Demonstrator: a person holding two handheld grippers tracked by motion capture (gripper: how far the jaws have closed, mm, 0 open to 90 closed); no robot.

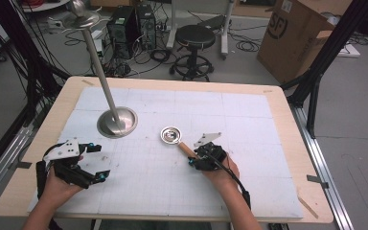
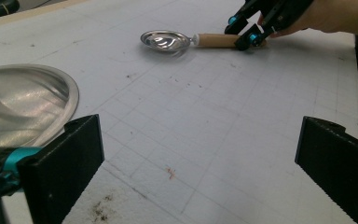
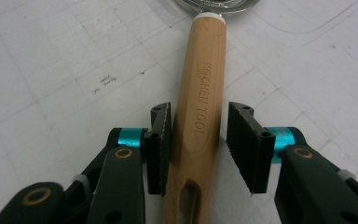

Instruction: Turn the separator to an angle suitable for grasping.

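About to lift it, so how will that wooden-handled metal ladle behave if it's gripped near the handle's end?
The wooden-handled metal ladle looks stiff. Its rounded, smooth handle could slip or twist between the fingers. Held far from the shiny bowl, it will probably dip bowl-first.

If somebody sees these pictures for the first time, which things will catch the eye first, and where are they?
Probably the tall metal stand, whose round base sits at the mat's rear left and whose thin pole leans up and back. Next, the wooden-handled ladle near the mat's middle, with its handle lying between the jaws of the right gripper; a small gap shows beside one pad. The left gripper waits wide open at the front left.
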